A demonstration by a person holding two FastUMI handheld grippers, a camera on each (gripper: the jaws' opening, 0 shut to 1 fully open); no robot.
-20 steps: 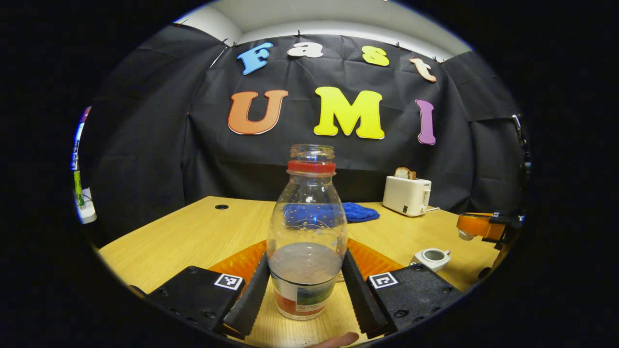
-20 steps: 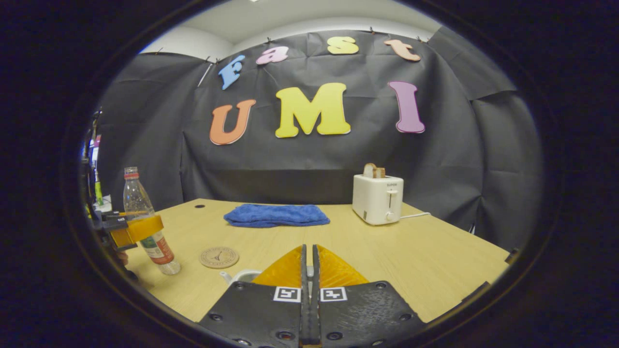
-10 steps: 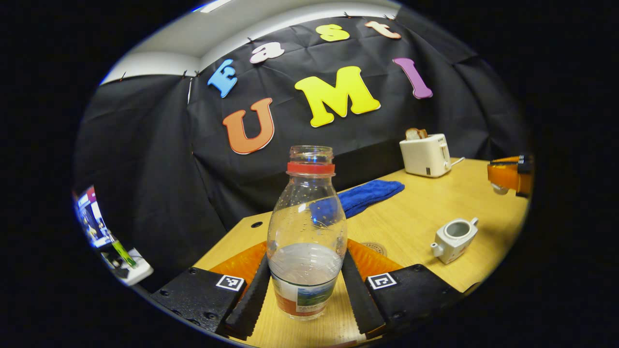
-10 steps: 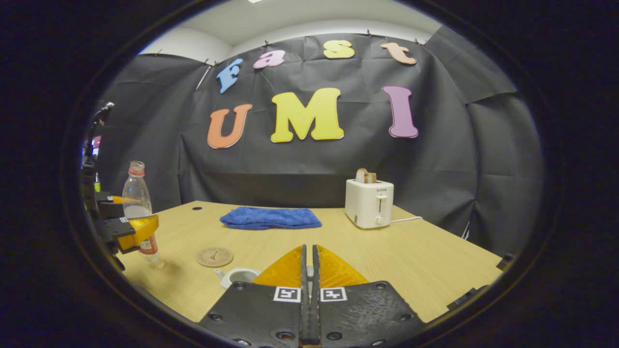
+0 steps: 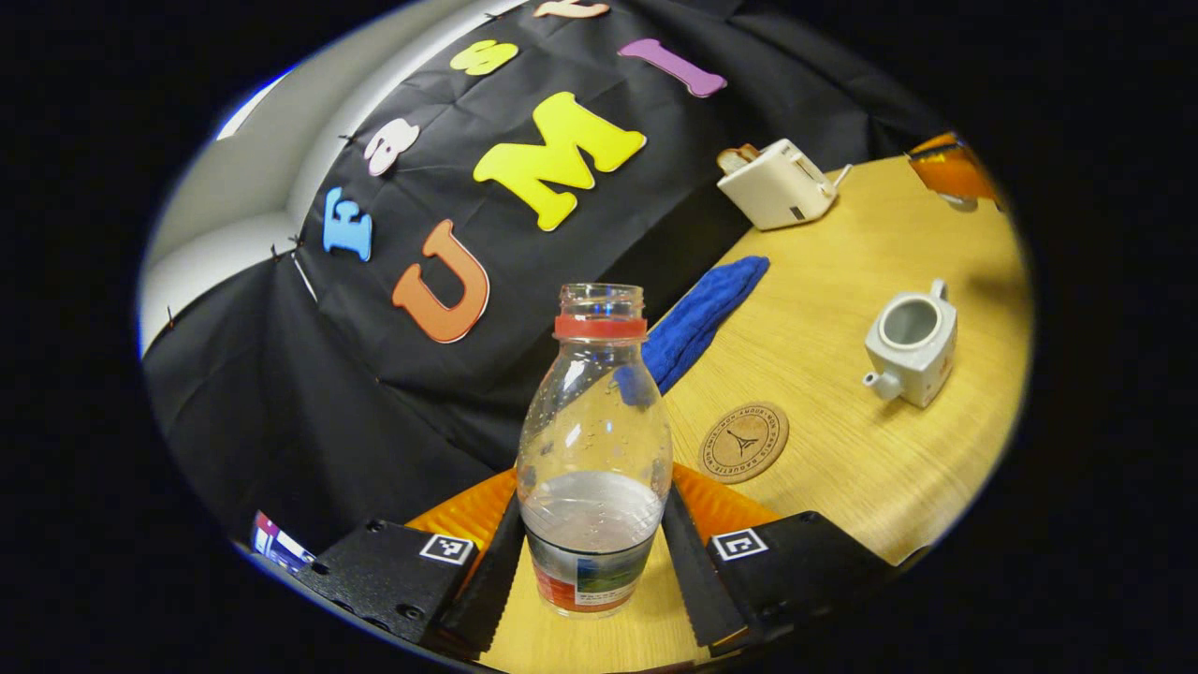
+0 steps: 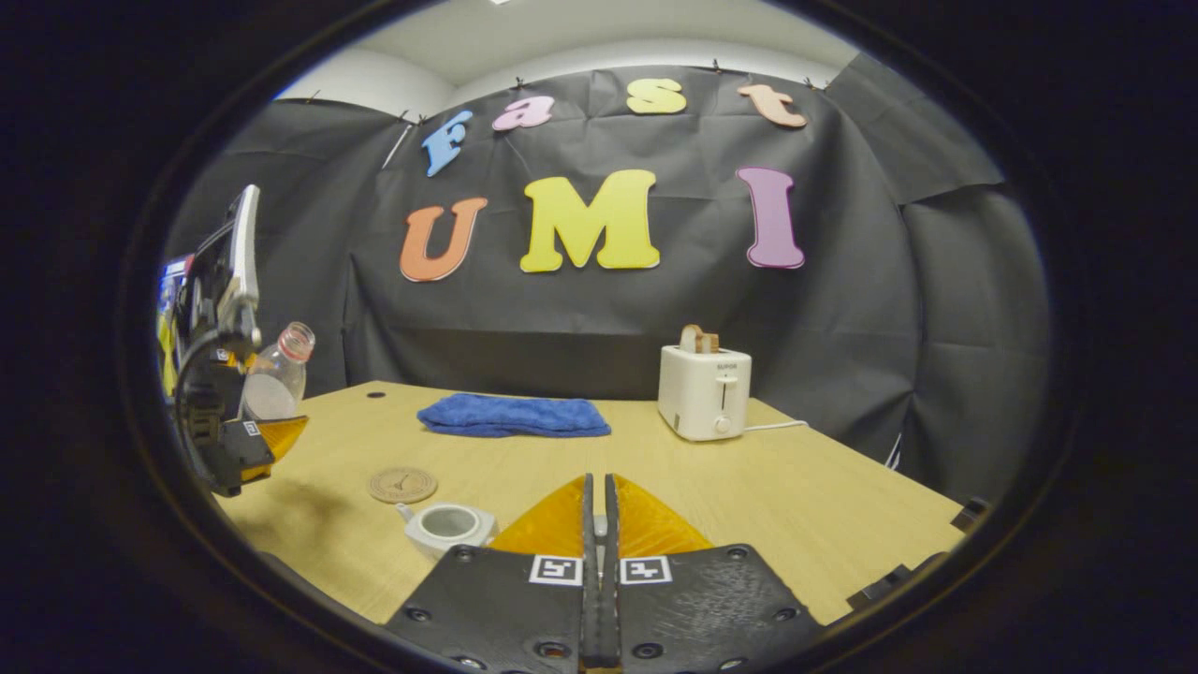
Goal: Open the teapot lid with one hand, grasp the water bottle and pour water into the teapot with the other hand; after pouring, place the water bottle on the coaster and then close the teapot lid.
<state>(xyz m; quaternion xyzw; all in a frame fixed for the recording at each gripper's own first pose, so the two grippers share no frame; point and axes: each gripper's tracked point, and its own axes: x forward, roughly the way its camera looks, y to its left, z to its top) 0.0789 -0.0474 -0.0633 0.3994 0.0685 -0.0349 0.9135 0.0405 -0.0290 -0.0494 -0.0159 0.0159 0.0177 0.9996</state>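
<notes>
Wooden table [image 6: 824, 487], folded blue towel [image 6: 513, 416] near back edge, white toaster [image 6: 702, 392] holding toast [image 6: 697, 339]

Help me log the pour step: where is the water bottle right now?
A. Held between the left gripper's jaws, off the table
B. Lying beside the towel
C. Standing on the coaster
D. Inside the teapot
A: the water bottle sits clamped in the left gripper, tilted above the table.

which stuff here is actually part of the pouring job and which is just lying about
For the job: water bottle, held in the left gripper; teapot, lid off; coaster; right gripper.
Lying about: blue towel, toaster.
</notes>
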